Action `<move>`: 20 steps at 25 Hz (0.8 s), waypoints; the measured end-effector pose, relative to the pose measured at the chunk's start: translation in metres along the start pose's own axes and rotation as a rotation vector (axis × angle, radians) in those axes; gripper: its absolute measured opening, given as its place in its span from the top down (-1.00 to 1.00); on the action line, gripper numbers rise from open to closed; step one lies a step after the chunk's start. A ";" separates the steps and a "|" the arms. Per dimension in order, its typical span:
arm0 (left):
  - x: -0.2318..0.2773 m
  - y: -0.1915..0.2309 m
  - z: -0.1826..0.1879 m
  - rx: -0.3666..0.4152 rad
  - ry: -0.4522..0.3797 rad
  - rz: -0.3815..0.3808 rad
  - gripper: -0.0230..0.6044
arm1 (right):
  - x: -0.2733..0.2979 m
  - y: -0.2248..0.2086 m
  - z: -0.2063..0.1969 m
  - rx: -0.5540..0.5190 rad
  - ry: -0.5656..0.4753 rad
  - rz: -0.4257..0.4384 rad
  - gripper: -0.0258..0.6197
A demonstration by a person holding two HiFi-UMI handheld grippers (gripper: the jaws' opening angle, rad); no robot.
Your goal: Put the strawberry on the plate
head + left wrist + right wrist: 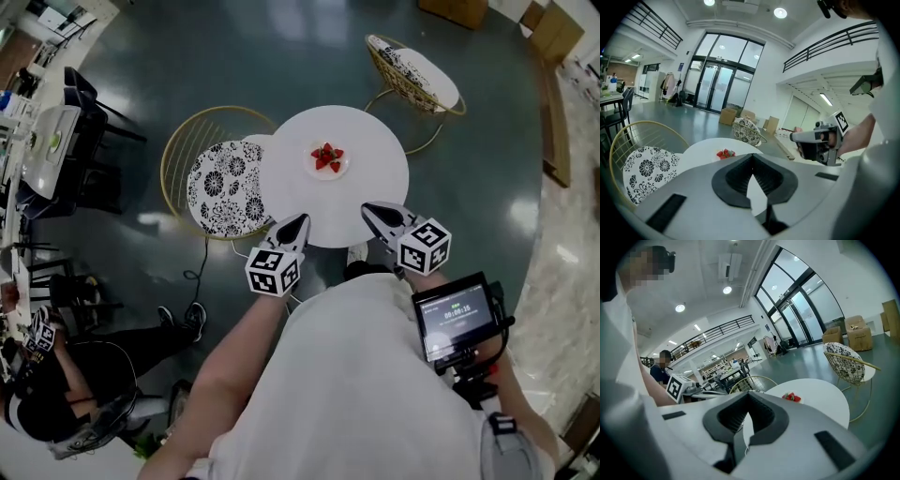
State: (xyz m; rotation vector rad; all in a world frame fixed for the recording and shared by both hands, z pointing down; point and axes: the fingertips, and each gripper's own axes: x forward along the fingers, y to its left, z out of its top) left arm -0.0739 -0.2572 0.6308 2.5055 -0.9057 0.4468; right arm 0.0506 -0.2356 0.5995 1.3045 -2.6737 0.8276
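Too small to count in head view: strawberries on plate. Rim of table at 6 o'clock covered by left gripper and right gripper. Digits on screen at 4 o'clock unreadable. Cropped at 8 o'clock: bystander.

I see a glossy dark grey-green floor, a round white table, a gold wire chair with floral cushion beside it, a second wire chair beyond, tall glass doors and round ceiling lights.
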 end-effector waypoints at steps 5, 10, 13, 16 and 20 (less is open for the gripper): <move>-0.001 0.003 -0.012 -0.021 -0.009 0.005 0.90 | 0.002 0.002 -0.009 -0.004 -0.006 0.006 0.90; -0.001 -0.001 -0.015 -0.018 -0.011 -0.003 0.90 | 0.004 0.004 -0.013 -0.010 -0.002 0.013 0.90; -0.003 0.000 -0.017 -0.013 0.000 -0.003 0.90 | 0.008 0.008 -0.016 -0.007 0.010 0.023 0.90; -0.009 -0.009 -0.021 -0.014 0.010 -0.010 0.90 | -0.001 0.016 -0.020 -0.004 0.015 0.021 0.90; -0.019 -0.018 -0.025 -0.008 0.016 -0.011 0.90 | -0.012 0.028 -0.022 -0.005 0.011 0.021 0.90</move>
